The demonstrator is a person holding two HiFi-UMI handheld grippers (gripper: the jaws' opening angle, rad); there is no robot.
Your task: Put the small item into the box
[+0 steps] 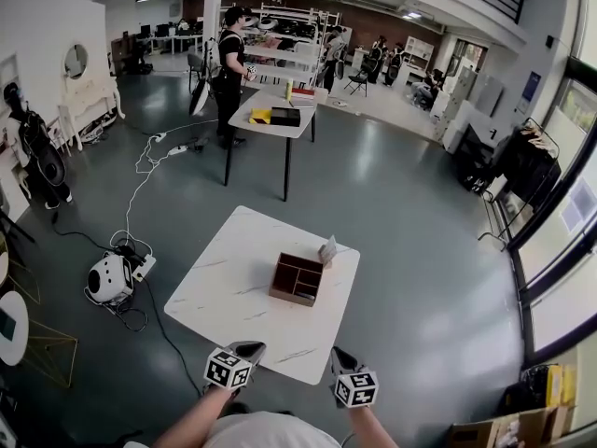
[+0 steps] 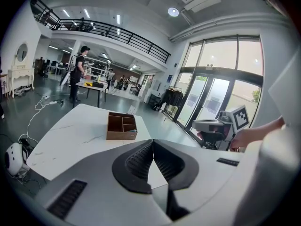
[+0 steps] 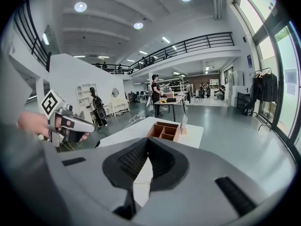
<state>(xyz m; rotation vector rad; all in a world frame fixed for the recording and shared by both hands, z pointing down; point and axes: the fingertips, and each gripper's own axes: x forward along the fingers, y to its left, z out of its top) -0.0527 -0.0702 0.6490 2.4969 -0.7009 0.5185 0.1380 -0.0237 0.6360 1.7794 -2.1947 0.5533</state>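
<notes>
both left tongs [image 1: 253, 347] and right tongs [image 1: 335, 352] are closed, box [image 1: 297, 279] interior unclear.

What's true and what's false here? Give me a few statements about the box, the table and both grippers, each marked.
The wooden box sits on the white table. True.
The left gripper holds a small item. False: its jaws are shut with nothing between them.
The right gripper is shut and empty. True.
The box has a lid on. False: its top is open.
A small card stands just beside the box. True.
</notes>
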